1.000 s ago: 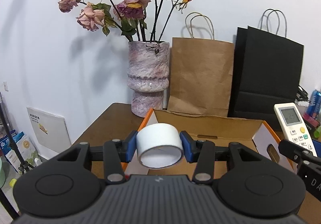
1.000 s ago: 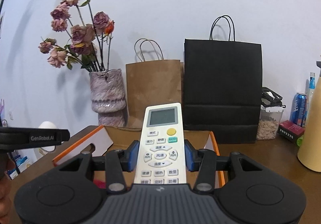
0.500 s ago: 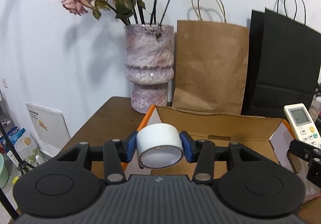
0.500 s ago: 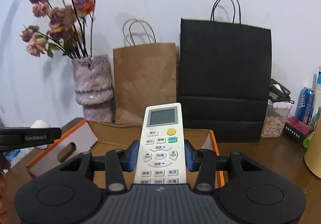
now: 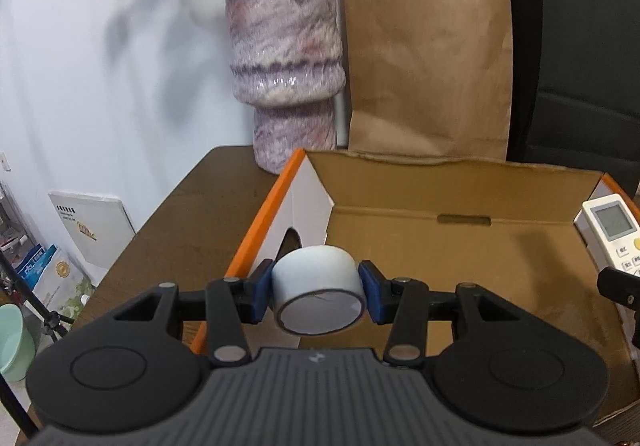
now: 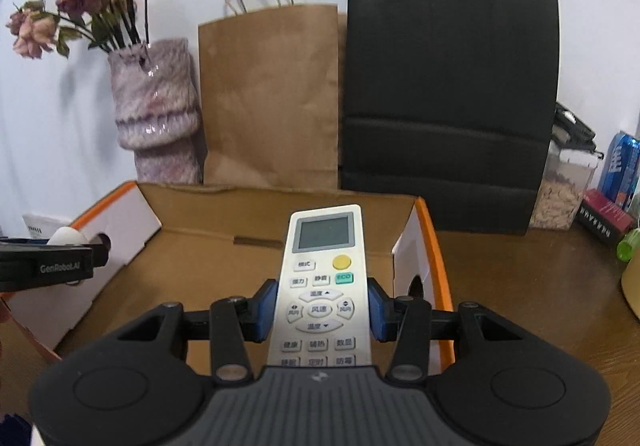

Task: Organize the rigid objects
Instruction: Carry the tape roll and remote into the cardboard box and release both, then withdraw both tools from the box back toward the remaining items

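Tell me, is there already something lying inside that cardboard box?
No, the box shows only bare cardboard floor; the tape roll and the remote are each held in a gripper above it.

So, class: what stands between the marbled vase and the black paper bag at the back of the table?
A brown paper bag stands between the vase and the black paper bag, clearest in the right wrist view.

"GenRobot.AI" is printed on the left gripper (image 6: 52,266); "ECO" is marked on the remote control (image 6: 320,286).
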`<state>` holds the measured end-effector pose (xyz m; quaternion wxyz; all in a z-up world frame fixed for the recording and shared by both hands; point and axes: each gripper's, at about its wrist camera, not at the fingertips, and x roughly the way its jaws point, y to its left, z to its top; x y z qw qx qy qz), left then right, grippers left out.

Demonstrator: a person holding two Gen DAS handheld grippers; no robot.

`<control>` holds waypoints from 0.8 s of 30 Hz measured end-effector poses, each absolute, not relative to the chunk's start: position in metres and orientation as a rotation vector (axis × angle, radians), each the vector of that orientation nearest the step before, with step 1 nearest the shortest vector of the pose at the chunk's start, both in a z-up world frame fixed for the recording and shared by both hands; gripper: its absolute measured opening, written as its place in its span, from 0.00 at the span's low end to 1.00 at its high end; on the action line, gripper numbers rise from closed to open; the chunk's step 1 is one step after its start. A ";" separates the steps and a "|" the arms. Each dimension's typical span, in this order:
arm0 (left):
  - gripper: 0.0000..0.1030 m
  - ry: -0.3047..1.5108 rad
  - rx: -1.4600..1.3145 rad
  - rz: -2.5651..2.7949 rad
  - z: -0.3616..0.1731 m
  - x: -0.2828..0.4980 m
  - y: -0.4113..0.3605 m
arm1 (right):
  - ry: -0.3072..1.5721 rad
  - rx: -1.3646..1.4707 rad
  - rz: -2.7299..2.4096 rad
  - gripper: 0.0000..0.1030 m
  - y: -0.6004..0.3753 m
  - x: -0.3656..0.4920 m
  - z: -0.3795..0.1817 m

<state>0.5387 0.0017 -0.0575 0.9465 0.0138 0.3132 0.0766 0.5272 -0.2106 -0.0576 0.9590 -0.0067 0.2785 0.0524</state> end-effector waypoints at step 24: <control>1.00 0.533 0.037 0.152 -0.044 0.522 -0.006 | 0.539 -0.004 0.050 1.00 -0.221 0.526 -0.053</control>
